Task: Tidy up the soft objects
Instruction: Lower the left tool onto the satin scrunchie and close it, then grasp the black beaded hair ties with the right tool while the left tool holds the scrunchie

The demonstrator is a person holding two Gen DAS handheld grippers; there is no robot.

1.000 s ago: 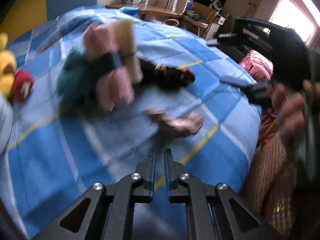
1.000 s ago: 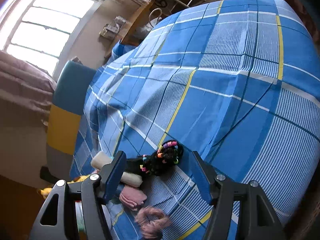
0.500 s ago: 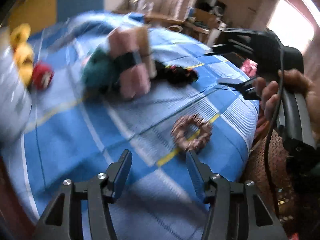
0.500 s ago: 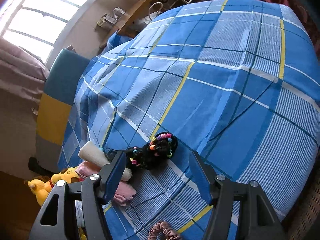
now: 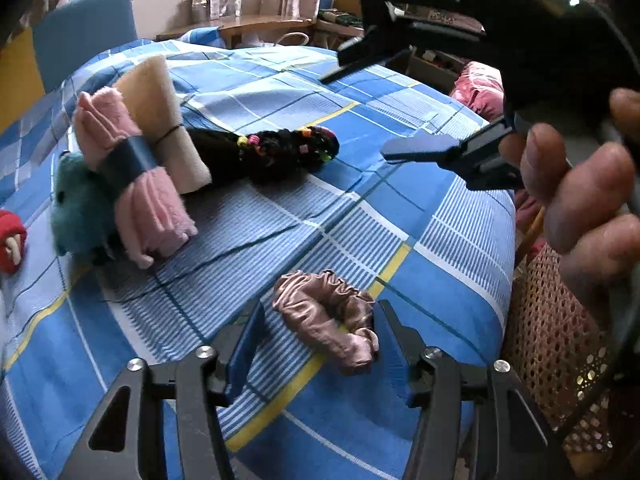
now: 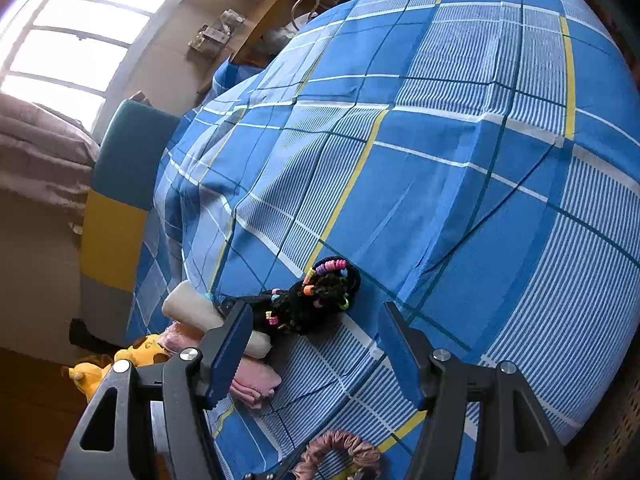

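A dusty-pink scrunchie (image 5: 326, 314) lies on the blue checked bedspread (image 5: 360, 208) between the fingers of my open left gripper (image 5: 316, 344); it also shows in the right wrist view (image 6: 340, 454). A black hair piece with coloured beads (image 5: 280, 152) lies further back, also seen in the right wrist view (image 6: 316, 300). Rolled pink (image 5: 132, 176) and beige (image 5: 160, 120) towels and a teal plush (image 5: 76, 208) lie to its left. My right gripper (image 6: 314, 354) is open and empty, above the bed near the hair piece; it appears in the left wrist view (image 5: 384, 104).
A red toy (image 5: 10, 236) sits at the left edge. A yellow plush (image 6: 120, 364) lies past the towels. The blue and yellow headboard (image 6: 120, 184) stands beyond. A woven chair (image 5: 560, 344) is beside the bed's right edge. A desk (image 5: 240, 24) stands behind.
My left gripper opened from shut and dropped close to the scrunchie, which now lies between its fingers. The right gripper drifted slightly and stayed open.
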